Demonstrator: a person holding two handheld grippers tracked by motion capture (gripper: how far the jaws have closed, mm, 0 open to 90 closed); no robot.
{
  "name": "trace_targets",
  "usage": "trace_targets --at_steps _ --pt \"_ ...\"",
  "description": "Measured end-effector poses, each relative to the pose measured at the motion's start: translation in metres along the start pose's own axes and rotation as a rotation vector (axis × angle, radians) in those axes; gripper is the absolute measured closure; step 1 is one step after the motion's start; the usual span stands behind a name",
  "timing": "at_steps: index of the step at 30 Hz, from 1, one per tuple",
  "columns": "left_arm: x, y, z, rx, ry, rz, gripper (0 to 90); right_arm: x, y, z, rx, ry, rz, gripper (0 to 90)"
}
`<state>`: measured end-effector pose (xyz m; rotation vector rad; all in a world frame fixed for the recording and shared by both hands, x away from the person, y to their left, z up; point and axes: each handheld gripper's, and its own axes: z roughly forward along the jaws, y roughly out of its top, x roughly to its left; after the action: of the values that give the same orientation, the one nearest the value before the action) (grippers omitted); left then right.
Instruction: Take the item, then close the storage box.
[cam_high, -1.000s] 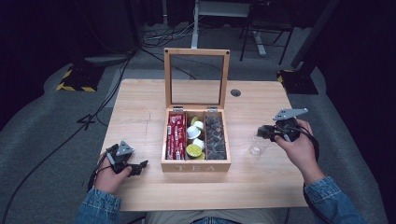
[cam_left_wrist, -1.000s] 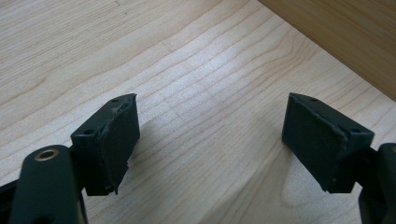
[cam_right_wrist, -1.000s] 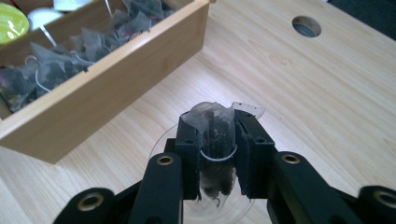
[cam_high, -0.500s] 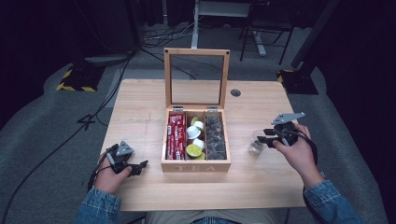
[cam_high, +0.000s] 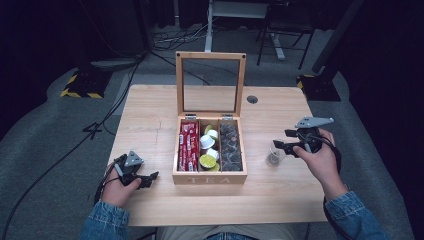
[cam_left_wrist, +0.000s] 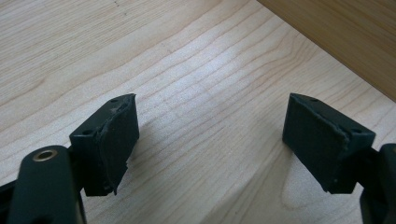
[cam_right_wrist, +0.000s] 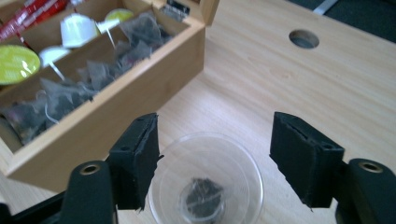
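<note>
Light wood table (cam_high: 150, 125) in a dark room, grey floor with cables around it.

The clear cup (cam_right_wrist: 205, 179), tea bag (cam_right_wrist: 201, 193) inside, stands right of the tea box (cam_high: 210, 177), between the right gripper (cam_right_wrist: 215, 154)'s jaws, which have just been opening; left gripper (cam_left_wrist: 210, 140) gapes wide over bare wood.

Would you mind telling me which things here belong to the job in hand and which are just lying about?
In the job: clear cup with a dark tea bag inside; right gripper, jaws just opening around the cup; tea box.
Lying about: left gripper, open on the table; cable hole.
</note>
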<state>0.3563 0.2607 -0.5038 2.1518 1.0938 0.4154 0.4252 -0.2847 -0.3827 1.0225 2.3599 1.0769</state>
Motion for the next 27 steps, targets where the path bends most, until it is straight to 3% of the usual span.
trace_targets --at_steps 14,27 --pt "0.0 0.002 0.003 0.003 -0.002 0.001 17.1 0.001 0.045 -0.002 -0.111 0.015 0.007 29.4" --pt "-0.001 0.002 0.003 0.006 0.012 -0.014 15.7 0.0 0.087 0.01 -0.147 0.025 -0.014 26.6"
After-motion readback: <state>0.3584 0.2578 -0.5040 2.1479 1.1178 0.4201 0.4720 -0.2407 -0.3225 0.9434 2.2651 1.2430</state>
